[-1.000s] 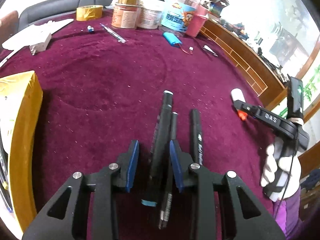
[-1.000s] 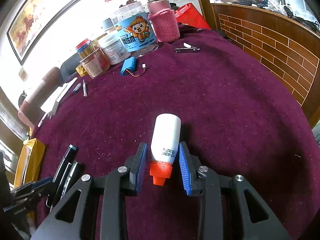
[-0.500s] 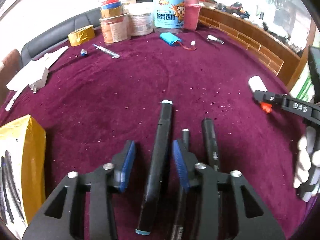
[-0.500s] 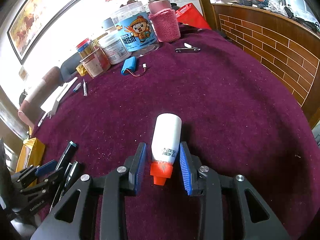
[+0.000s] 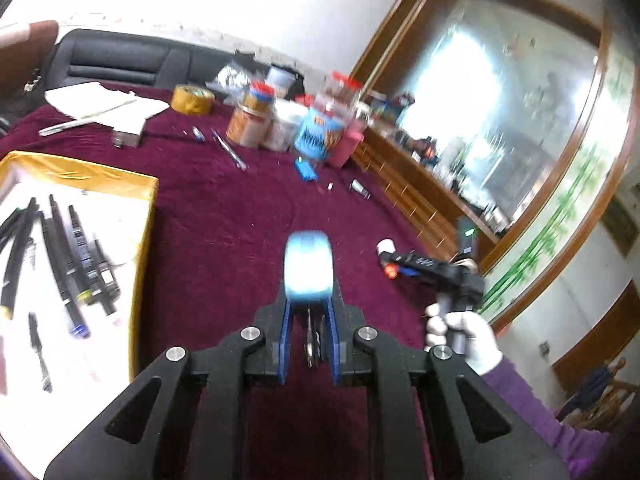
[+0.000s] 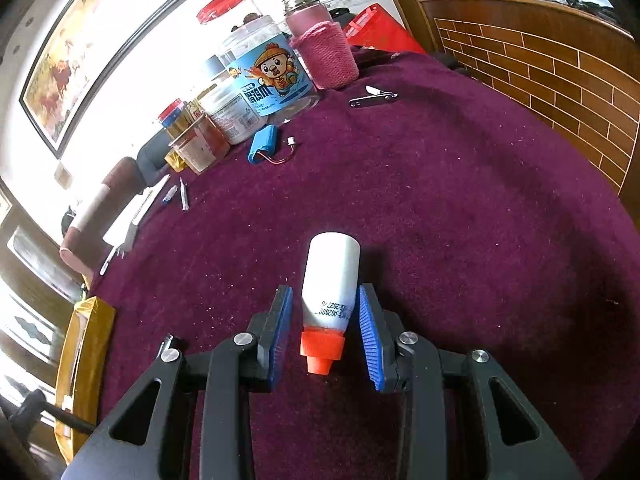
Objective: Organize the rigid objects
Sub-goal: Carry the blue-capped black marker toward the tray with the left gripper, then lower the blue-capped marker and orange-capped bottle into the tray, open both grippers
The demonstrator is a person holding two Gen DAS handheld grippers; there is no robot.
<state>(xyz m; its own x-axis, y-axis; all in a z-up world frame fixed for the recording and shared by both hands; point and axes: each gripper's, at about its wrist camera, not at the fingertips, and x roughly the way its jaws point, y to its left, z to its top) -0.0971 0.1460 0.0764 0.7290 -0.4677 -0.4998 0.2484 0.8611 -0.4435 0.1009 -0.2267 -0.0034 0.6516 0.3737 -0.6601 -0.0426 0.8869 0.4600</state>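
My left gripper is shut on a black marker, lifted above the maroon table; I see its blurred blue cap end pointing at the camera. A yellow-edged box at left holds several dark pens. My right gripper is open around a white bottle with an orange cap that lies on the cloth between the blue pads, not clamped. The right gripper also shows in the left wrist view, held by a white-gloved hand.
Jars and tubs, a pink-sleeved flask, a blue battery pack, a metal clip, tape roll, papers and small pens lie at the far side. A wooden ledge borders the table's right.
My left gripper has shut on the marker and lifted it, tilting up; the pen box has come into view. The right gripper has stayed around the bottle.
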